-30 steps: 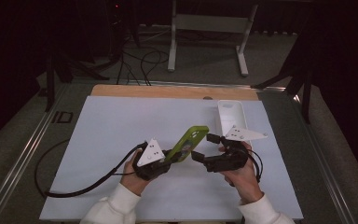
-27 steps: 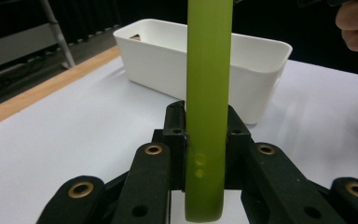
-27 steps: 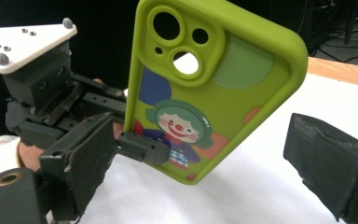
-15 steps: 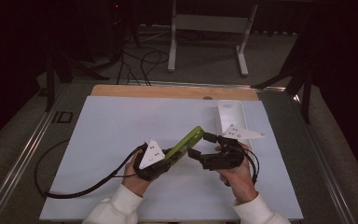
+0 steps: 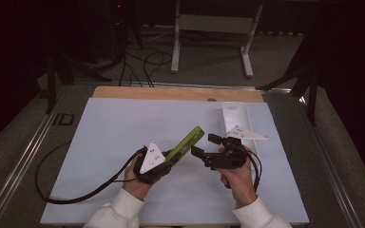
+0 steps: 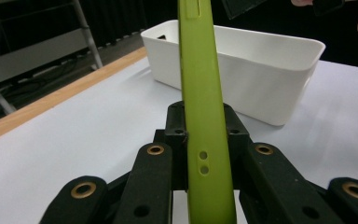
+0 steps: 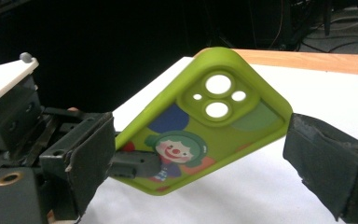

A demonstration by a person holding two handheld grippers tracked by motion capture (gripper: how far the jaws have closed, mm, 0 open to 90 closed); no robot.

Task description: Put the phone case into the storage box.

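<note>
White bin (image 5: 234,116) stands just beyond the held phone case (image 5: 186,142).

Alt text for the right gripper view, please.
A green phone case with a clown picture and camera cutouts hangs tilted over the white table, its lower end clamped in the left gripper. The right gripper's black jaws stand open to either side of it.

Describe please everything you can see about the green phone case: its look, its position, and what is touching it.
The green phone case is lime green and looks like soft rubbery plastic, with a raised camera block of round cut-outs and a clown picture on its back. Small holes mark its thin edge. The left gripper holds its lower end between shut jaws, so it slants up above the white table. The right gripper stands open beside it, not touching.
</note>
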